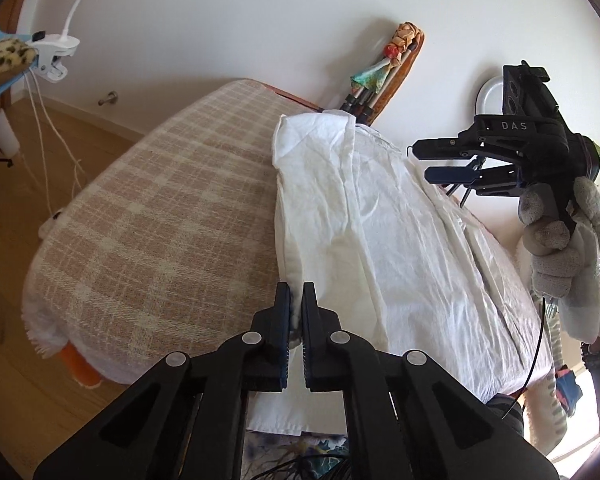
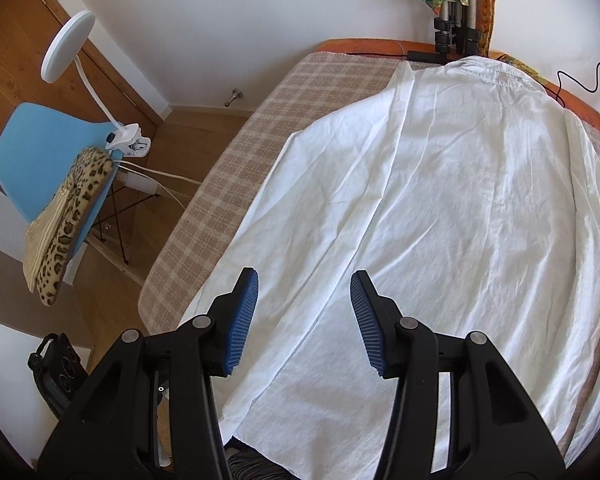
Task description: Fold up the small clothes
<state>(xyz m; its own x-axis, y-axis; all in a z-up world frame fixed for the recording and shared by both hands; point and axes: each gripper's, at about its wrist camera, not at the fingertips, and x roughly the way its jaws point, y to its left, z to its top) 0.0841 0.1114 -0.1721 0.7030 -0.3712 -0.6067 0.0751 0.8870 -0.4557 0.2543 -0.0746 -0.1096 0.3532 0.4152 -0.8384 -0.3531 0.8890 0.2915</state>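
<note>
A white shirt [image 1: 380,220] lies spread on a bed with a beige plaid blanket [image 1: 160,220]. My left gripper [image 1: 296,298] is shut on the shirt's near left edge, with white cloth pinched between its pads. My right gripper [image 2: 304,284] is open and empty, hovering over the shirt [image 2: 460,200] near its lower part. It also shows in the left wrist view [image 1: 422,160], held by a gloved hand [image 1: 564,248] above the shirt's right side, jaws apart.
A blue chair [image 2: 40,152] with a leopard-print cushion [image 2: 68,216] and a clamped white lamp [image 2: 66,46] stands left of the bed on the wood floor. Tripod legs [image 2: 456,28] and a coloured cloth lean on the wall behind the bed.
</note>
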